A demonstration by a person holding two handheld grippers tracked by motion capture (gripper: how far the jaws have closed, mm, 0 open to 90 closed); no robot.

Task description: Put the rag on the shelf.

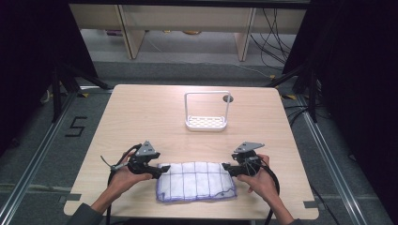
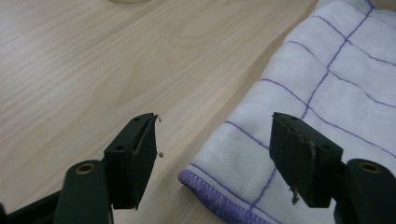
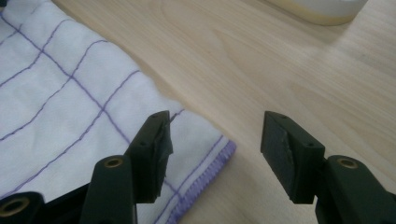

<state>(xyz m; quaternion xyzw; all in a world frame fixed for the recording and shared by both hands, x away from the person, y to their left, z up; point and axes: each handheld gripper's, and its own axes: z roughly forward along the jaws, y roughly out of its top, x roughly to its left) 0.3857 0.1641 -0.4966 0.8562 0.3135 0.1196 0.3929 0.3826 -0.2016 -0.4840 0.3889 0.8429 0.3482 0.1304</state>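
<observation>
A folded white cloth (image 1: 195, 181) with purple grid lines lies flat at the near edge of the counter (image 1: 141, 117), between the person's two hands. The left claw (image 1: 160, 170) sits at the cloth's left end and the right claw (image 1: 227, 167) at its right end, each pointing inward. Both are released, jaws spread wide, grasping nothing.

In the left gripper view the stitched purple corner (image 2: 205, 189) of the cloth falls in the gap between the jaws; the right gripper view shows the opposite hemmed corner (image 3: 219, 151) partly under one jaw. The step in hand looks like taking hold of the two ends. To do it well, I'd say each claw should come down low enough that one jaw slides beneath the hem and catches every folded layer, not just the top one, and both should close together so the cloth lifts level rather than twisting.

The cloth's long axis runs left to right, parallel to the counter's near edge, with the short ends facing the claws. A white wire rack (image 1: 207, 112) stands well apart, toward the far side of the counter.
</observation>
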